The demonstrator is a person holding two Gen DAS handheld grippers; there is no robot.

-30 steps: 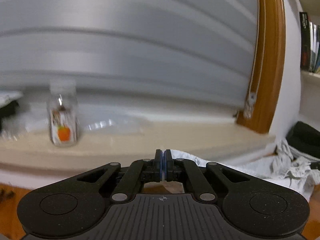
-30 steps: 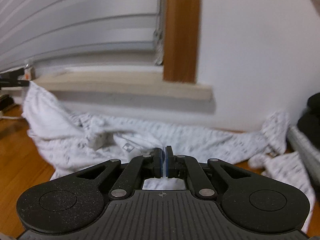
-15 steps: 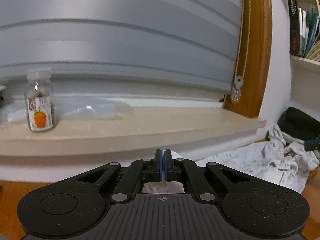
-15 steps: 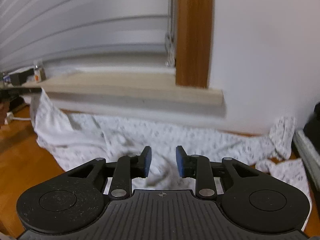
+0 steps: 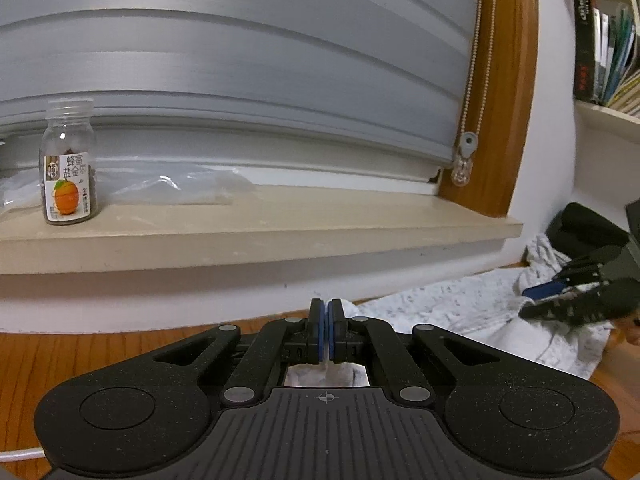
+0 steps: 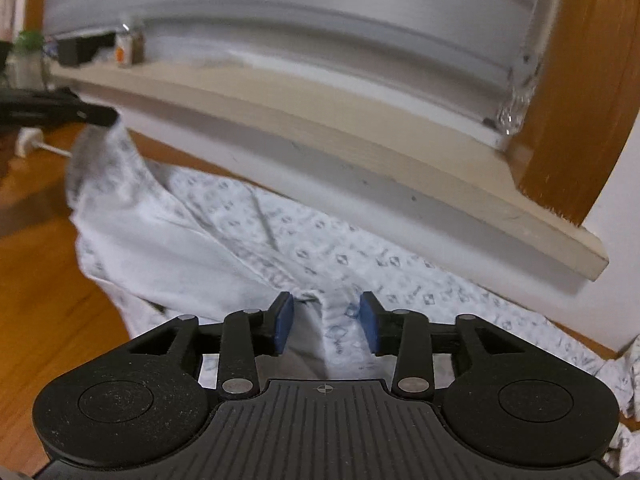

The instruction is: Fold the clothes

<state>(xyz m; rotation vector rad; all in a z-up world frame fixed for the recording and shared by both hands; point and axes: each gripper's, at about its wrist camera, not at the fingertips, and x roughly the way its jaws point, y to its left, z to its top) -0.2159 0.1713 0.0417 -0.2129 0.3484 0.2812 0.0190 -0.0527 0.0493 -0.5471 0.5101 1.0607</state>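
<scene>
A white garment with a small grey print (image 6: 248,240) lies spread on the wooden floor below a window sill; it also shows in the left wrist view (image 5: 452,312). My left gripper (image 5: 325,334) is shut on a corner of the garment and holds it lifted; it appears at the left of the right wrist view (image 6: 100,116), where cloth hangs down from its tip. My right gripper (image 6: 326,326) is open, its blue pads on either side of a raised fold of the garment. It also shows at the right of the left wrist view (image 5: 560,296).
A beige window sill (image 5: 280,220) runs along the wall with a small glass jar (image 5: 69,162) and clear plastic on it. A wooden window frame (image 5: 508,92) and bookshelf (image 5: 600,40) stand at right. A dark bundle (image 5: 584,228) lies by the wall. Wooden floor (image 6: 44,280) at left.
My right gripper opened, letting go of the garment, and moved down over another fold with its jaws wider. My left gripper stayed shut on the cloth and swung a little left.
</scene>
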